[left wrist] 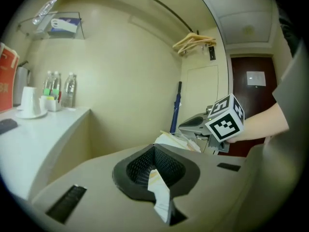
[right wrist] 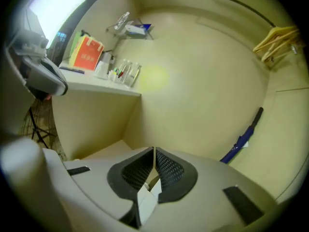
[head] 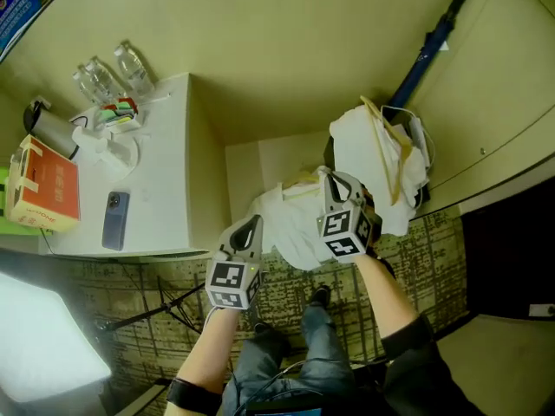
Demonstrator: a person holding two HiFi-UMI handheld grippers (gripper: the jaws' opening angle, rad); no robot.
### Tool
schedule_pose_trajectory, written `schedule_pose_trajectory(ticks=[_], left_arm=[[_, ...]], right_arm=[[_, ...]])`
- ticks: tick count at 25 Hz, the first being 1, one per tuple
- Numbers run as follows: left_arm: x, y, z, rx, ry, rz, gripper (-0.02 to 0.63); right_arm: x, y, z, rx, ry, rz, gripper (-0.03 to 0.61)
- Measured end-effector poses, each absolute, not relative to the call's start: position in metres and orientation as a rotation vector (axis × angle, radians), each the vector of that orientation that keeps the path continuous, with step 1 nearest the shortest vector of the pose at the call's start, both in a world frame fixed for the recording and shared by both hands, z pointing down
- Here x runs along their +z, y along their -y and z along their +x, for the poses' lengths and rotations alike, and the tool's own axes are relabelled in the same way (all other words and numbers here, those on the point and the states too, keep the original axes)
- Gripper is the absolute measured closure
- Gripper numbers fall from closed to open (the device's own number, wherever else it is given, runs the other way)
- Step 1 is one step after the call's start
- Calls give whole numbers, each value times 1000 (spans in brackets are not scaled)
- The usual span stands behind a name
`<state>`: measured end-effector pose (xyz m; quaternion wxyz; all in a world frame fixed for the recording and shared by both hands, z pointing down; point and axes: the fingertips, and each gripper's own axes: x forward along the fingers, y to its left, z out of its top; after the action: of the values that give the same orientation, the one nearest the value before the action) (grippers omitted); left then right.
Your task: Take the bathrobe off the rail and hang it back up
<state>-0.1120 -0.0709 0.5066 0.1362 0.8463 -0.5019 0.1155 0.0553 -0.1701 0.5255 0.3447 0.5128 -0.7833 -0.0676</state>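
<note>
The left claw [left wrist: 157, 173] and the right claw [right wrist: 152, 172] are each closed tight on a fold of the bathrobe [head: 295, 222], which sags between them, soft, limp and probably light, and seems best held near the collar.

Head view looks steeply down onto left gripper [head: 250, 225] and right gripper [head: 334, 178]. Each gripper view sits close behind its jaws, facing the wall [left wrist: 130, 81] ahead; both share umbrella [right wrist: 244, 139] and bottles [left wrist: 58, 88].
</note>
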Motion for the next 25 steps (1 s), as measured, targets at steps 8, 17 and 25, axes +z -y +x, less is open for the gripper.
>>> schedule_pose_trajectory(ticks=[8,17,25], left_arm=[[399,28,-132,296,1495,2523,614],[344,-12,-152,214,1532,2548,614],[327,-39,-156,147,1546,2532,614]], right_arm=[[425,73,81,107,2187,1474,557],[367,8,114,191,2263,1600,555],[357,-34,114,244,2311,1639,555]])
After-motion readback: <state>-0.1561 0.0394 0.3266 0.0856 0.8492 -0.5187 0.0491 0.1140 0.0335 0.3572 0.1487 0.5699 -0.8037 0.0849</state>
